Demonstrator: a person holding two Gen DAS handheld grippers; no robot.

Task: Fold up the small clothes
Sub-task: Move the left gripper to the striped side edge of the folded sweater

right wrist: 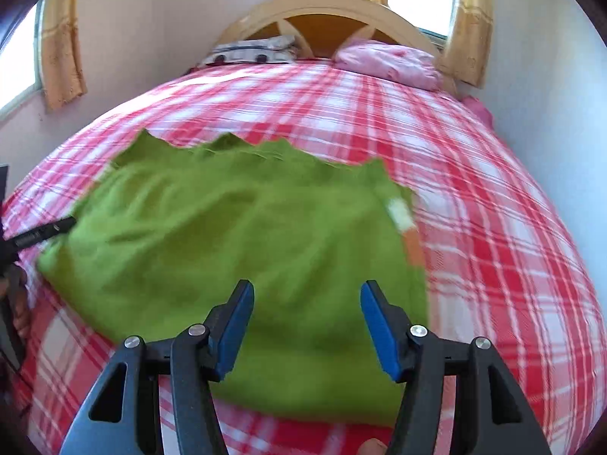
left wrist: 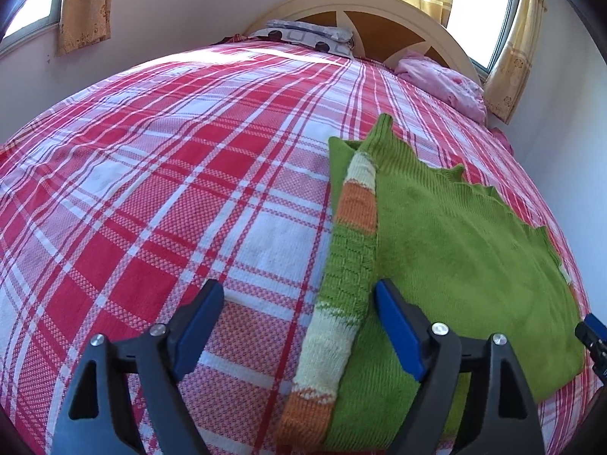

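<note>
Both tools are spread wide and holding nothing: the left tool (left wrist: 299, 305) hovers low over the near edge of the bed (left wrist: 151, 174), the right tool (right wrist: 307, 303) hangs above the middle of the sweater (right wrist: 227, 235). That green knit lies flat on the plaid cover, already folded in on itself, its zigzag hem pointing away toward the headboard (left wrist: 341, 3). Now the relation that matters: the striped sleeve (left wrist: 341, 288), cream and orange bands on green, runs as a long strip from near the left tool's jaws up and away, lying along the sweater's left edge and folded onto the body. Its long axis is almost in line with the left tool's fingers, and its near cuff passes right between them, closer to the right-hand pad. So the left tool looks the nearer one for that side; from the right wrist view only a sliver of cream and orange (right wrist: 406, 227) shows at the far right edge, blurred, well off that tool's centre. The right tool has plain green cloth below and ahead, near edge just beneath its jaws. My read: the next fold takes the near edge up toward the hem, both tools dropping onto that near border, one on each side. Whether either pad touches cloth yet, I can't tell.
</note>
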